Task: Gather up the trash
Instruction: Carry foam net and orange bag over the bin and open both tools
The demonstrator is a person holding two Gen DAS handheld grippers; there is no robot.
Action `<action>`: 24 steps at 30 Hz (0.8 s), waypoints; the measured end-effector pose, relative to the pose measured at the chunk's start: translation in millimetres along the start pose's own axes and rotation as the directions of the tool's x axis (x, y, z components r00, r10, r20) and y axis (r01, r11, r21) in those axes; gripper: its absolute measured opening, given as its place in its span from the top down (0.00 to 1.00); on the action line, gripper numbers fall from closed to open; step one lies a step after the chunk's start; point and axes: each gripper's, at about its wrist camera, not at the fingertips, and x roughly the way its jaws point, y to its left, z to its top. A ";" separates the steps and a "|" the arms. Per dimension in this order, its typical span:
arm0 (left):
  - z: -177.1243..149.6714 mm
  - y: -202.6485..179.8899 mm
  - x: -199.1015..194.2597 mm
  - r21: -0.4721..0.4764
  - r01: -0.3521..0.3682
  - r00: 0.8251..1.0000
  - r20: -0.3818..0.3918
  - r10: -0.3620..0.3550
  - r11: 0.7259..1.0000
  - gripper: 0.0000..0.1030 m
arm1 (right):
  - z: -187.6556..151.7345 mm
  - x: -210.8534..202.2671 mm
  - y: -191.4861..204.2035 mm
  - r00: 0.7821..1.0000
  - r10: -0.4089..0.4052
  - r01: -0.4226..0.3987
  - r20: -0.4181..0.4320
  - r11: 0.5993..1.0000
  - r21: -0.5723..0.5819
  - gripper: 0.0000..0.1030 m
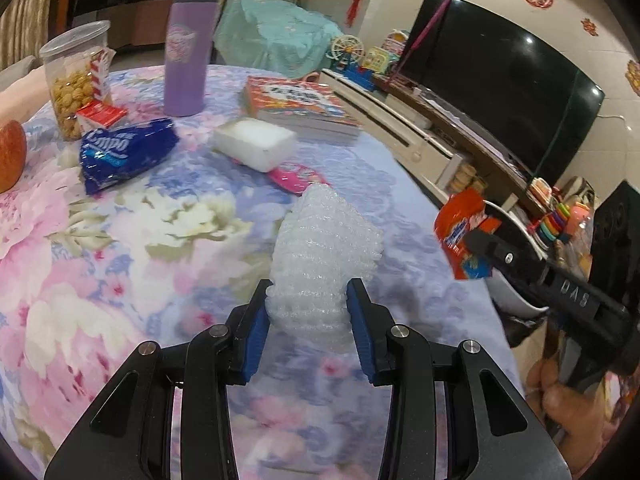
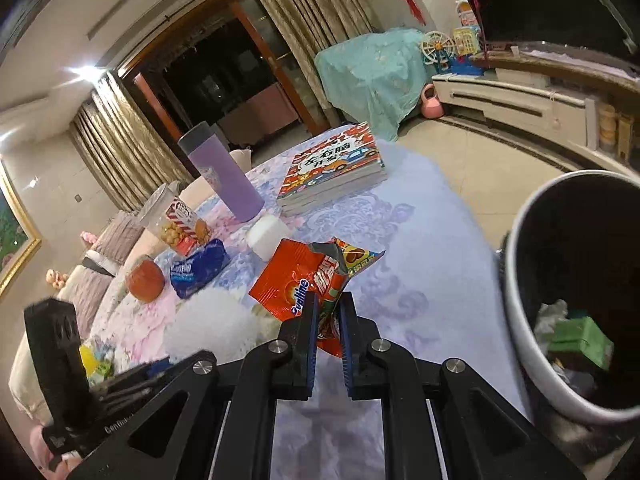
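Note:
My left gripper [image 1: 308, 296] is shut on a wad of white bubble wrap [image 1: 326, 248] and holds it over the floral tablecloth [image 1: 120, 240]. The wad shows blurred in the right wrist view [image 2: 212, 324]. My right gripper [image 2: 329, 300] is shut on an orange Ovaltine wrapper [image 2: 292, 276], which also shows in the left wrist view [image 1: 460, 236]. It holds the wrapper near the table's edge, left of the trash bin [image 2: 520, 280]. The bin holds green and white trash [image 2: 576, 336]. A blue tissue pack [image 1: 124, 152] and a pink wrapper [image 1: 296, 174] lie on the table.
On the table stand a purple bottle [image 1: 188, 48], a snack jar [image 1: 74, 76], a stack of books [image 1: 300, 106], a white foam block [image 1: 256, 142], a small red box [image 1: 102, 114] and an apple [image 1: 10, 156]. A TV [image 1: 504, 80] and a low cabinet [image 1: 400, 128] stand beyond.

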 end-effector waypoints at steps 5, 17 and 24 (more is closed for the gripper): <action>-1.9 -19.8 -5.2 0.029 0.030 1.000 0.006 -0.030 0.999 0.64 | -11.8 -16.0 -7.3 1.000 -0.013 0.013 0.005 1.000 0.011 0.90; -9.5 -68.9 -3.3 0.098 0.095 0.995 -0.015 -0.094 0.991 0.64 | -26.5 -63.2 -33.2 0.996 -0.076 0.075 0.053 0.997 0.034 0.90; -9.9 -98.5 -1.2 0.141 0.132 0.991 -0.025 -0.130 0.981 0.64 | -27.9 -88.6 -53.6 0.987 -0.133 0.130 0.088 0.991 0.045 0.90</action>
